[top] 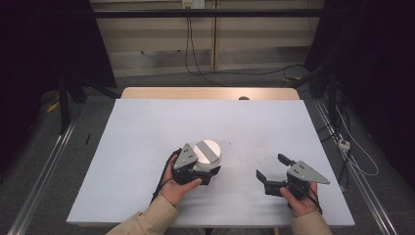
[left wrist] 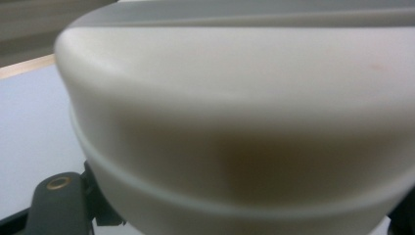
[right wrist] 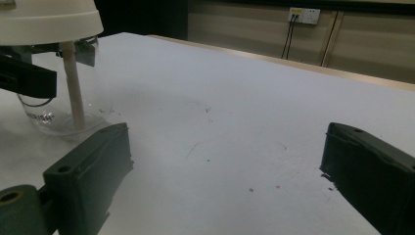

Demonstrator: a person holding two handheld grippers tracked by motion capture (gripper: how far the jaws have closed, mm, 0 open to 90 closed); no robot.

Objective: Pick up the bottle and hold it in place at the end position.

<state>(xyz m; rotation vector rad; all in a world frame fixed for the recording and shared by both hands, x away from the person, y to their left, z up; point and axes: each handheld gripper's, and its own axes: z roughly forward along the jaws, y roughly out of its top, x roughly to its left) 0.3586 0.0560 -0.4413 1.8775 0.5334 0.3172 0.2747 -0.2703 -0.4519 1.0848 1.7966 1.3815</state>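
A clear glass jar (right wrist: 54, 105) with a white domed lid (top: 208, 152) stands on the white table (top: 147, 127), left of the middle. Inside the jar a pale stick (right wrist: 73, 88) stands upright. My left gripper (top: 206, 172) is shut on the jar's glass body just under the lid, and one of its black jaws crosses the glass in the right gripper view. In the left gripper view the lid (left wrist: 244, 122) looms very close. To the right, my right gripper (top: 270, 165) rests low over the table, open, with bare tabletop between its jaws (right wrist: 220, 196).
The table's wooden far edge (top: 210, 93) shows beyond the white sheet. Cables (top: 195, 58) hang down the back wall from a socket (right wrist: 303, 14). Metal rails (top: 44, 166) run along the floor on both sides. A few dark specks (right wrist: 205, 110) mark the sheet near the middle.
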